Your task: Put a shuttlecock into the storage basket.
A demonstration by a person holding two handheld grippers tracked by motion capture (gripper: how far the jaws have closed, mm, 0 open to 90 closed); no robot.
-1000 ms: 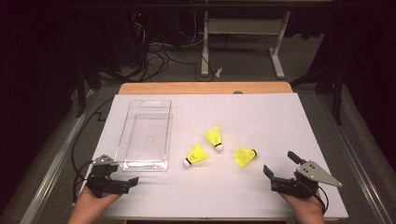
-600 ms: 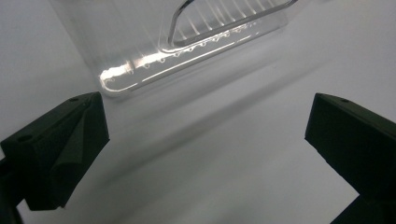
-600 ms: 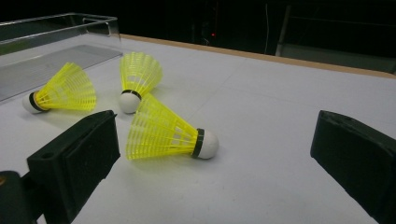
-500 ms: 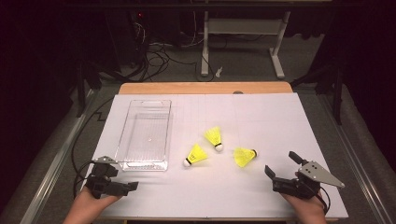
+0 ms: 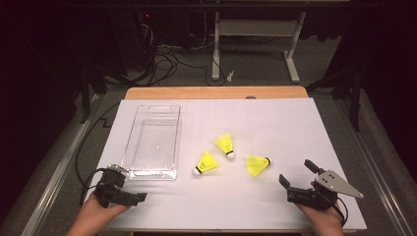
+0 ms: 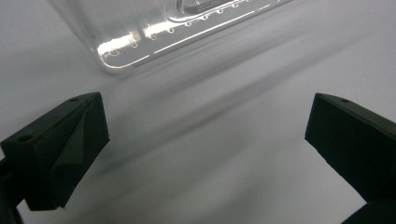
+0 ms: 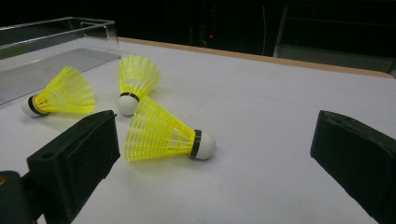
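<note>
Change over the preceding second. The left gripper [image 5: 129,196] has been drawn slightly back toward the near edge of the counter [image 5: 275,123] and a little outward, so that it now lies just clear of the near corner of the clear tray [image 5: 129,147]. The right gripper [image 5: 296,178] has been shifted marginally toward the near edge as well, its jaws kept spread and directed at the nearest yellow shuttlecock [image 5: 256,164].

Clear tray [image 6: 187,28] cut off by left gripper view's top edge
</note>
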